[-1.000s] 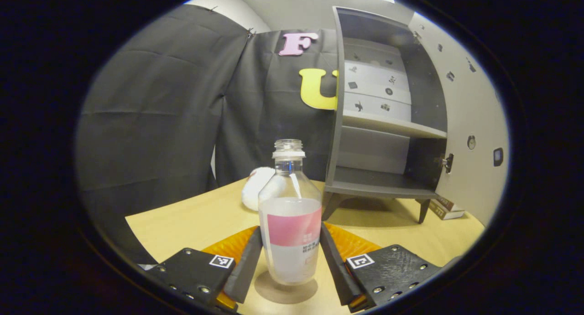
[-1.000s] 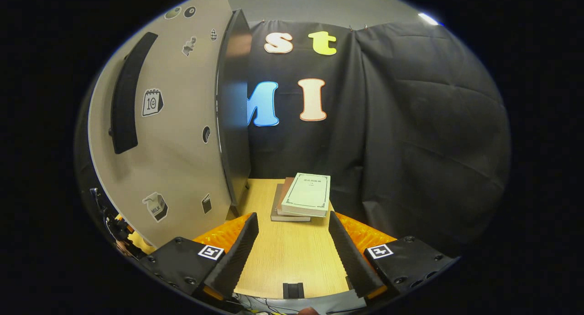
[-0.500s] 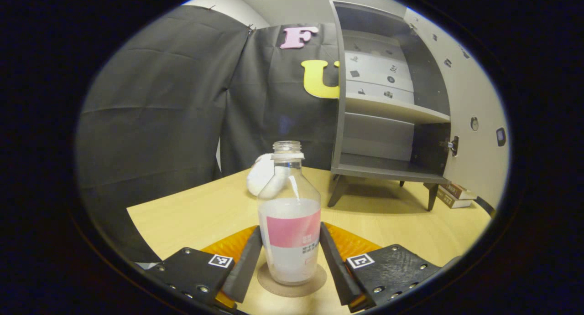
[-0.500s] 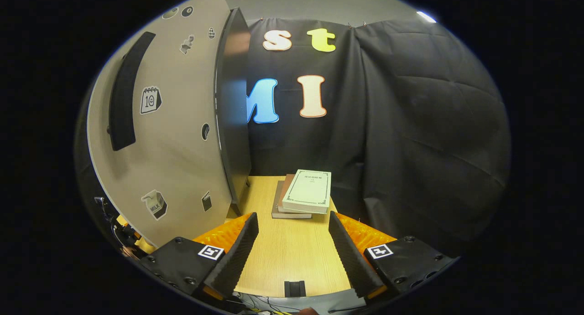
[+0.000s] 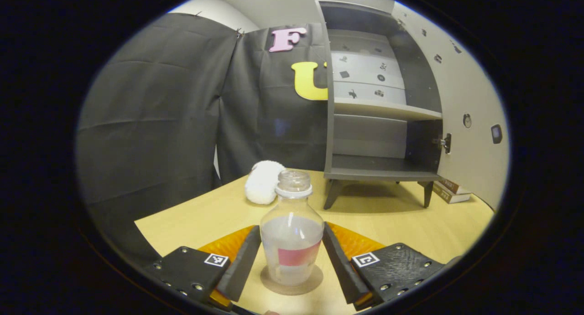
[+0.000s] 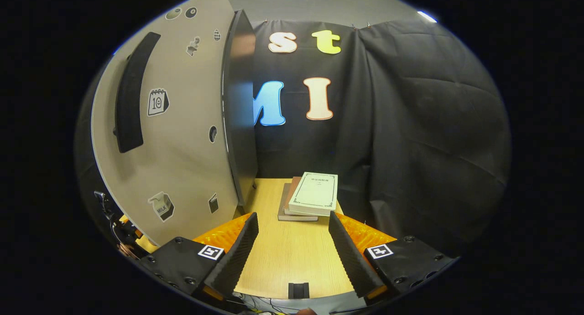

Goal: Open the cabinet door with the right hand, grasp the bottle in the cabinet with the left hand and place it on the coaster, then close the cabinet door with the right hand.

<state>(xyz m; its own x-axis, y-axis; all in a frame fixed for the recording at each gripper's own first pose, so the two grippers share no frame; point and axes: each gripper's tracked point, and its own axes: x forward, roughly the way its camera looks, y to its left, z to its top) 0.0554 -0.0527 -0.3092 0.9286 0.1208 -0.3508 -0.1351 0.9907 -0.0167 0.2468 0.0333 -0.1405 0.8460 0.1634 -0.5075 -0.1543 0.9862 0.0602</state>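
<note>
Cabinet [image 5: 383,123] stands on the wood table [image 5: 410,224], door [image 6: 182,137] swung wide open, both shelves bare. In the right gripper view the door's outer face fills the left side, dark handle [image 6: 130,96] on it and small stickers scattered over it.

Left gripper [image 5: 292,260]: jaws open about bottle-wide, one finger on each side of the bottle [image 5: 292,237]. Fingers sit right beside the glass; cannot tell whether both actually press on it, the left one looks just clear.

Right gripper [image 6: 292,255]: jaws wide open, nothing between them, just bare table. It sits beside the door, not touching it.

Bottle is upright on the round coaster [image 5: 292,283], well in front of the cabinet. Clear body, no cap on the neck, part filled with clear liquid, pink band label around the lower body.

Other items: stack of books [image 6: 310,196] on the table ahead of the right gripper, near the door's edge. White fluffy thing [image 5: 262,187] on the table behind the bottle, left of the cabinet legs.
</note>
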